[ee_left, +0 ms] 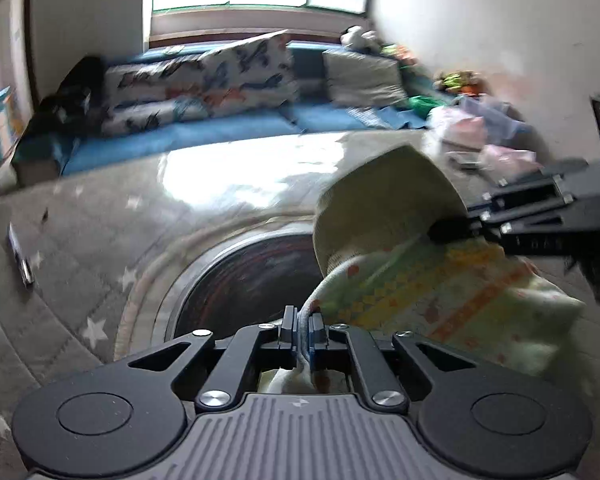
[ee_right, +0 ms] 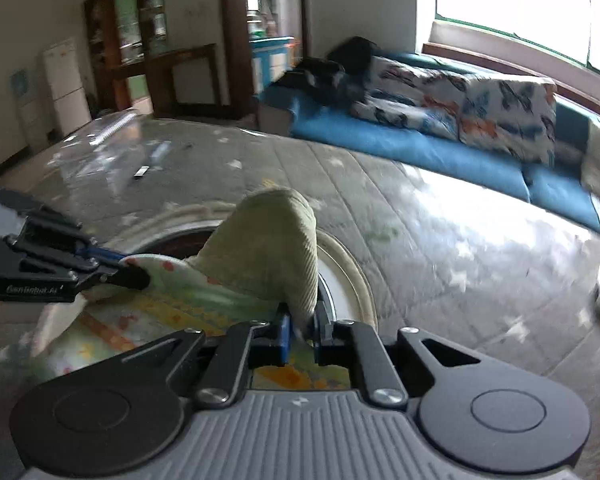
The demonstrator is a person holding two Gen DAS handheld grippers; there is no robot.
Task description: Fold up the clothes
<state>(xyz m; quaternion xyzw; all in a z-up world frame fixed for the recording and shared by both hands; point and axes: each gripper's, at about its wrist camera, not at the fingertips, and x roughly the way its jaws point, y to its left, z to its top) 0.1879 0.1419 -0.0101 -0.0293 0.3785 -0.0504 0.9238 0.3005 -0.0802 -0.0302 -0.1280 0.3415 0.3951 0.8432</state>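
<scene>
The garment point(ee_left: 440, 280) hung in the air between the two grippers, above the mat point(ee_left: 100, 240). The left gripper point(ee_left: 305, 326) and the right gripper point(ee_right: 302, 330) were each clamped tight on an edge. It looked light, soft and floppy; the ribbed cuff seemed the firmest place to grip.

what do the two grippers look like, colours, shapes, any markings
Both are alike: the left gripper and right gripper have black linkage arms with silver screws, round black discs at each side, a grey ribbed body and blue finger pads. The left gripper's side carries pale lettering, too blurred to read. No cables or sleeves show.
</scene>
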